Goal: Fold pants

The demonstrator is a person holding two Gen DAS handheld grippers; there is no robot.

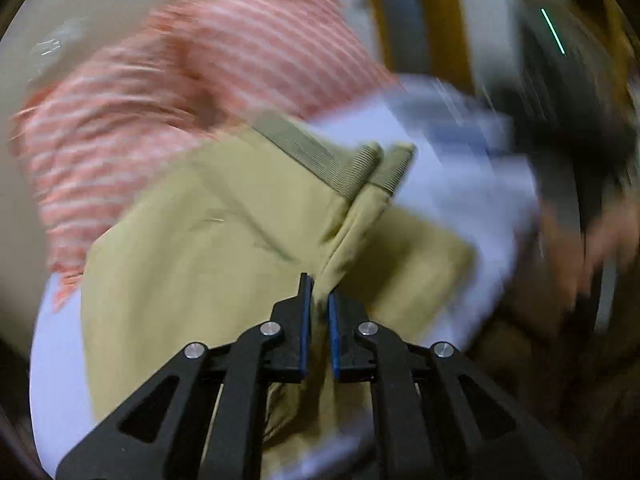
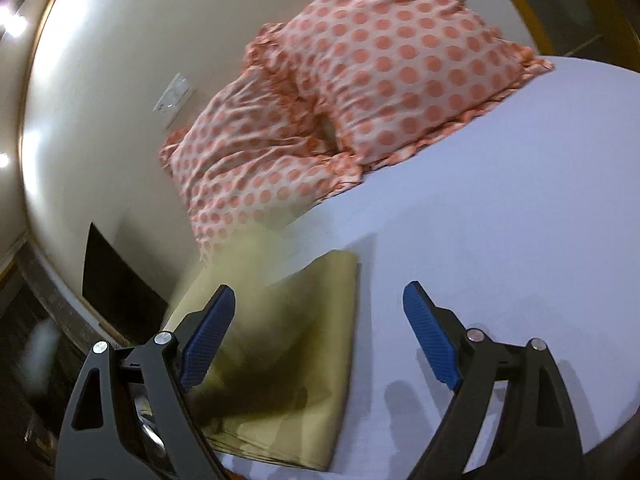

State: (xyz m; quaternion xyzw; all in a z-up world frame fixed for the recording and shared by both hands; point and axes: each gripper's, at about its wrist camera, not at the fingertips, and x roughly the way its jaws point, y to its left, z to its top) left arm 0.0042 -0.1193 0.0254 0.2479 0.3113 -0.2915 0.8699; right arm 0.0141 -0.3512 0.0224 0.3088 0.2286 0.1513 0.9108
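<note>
The left tool (image 1: 319, 300) is clamped on a bunched fold of the khaki pants (image 1: 208, 240), ribbed waistband (image 1: 320, 160) visible only there. The right tool (image 2: 319, 312) hangs spread apart above the bed (image 2: 500, 220), whose polka-dot pillows (image 2: 380, 60) show sharply in its view.

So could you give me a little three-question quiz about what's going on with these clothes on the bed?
1. True or false: the left gripper is shut on the khaki pants.
2. Multiple choice: the right gripper is (a) open and holding nothing, (b) shut on a pillow, (c) shut on the sheet.
3. Short answer: what pattern do the pillows show in the right wrist view?

Key:
1. True; a bunch of the fabric is pinched between its fingers.
2. (a); its jaws stand wide apart above the white sheet, beside the folded pants.
3. Orange-pink polka dots on a pale ground.
</note>
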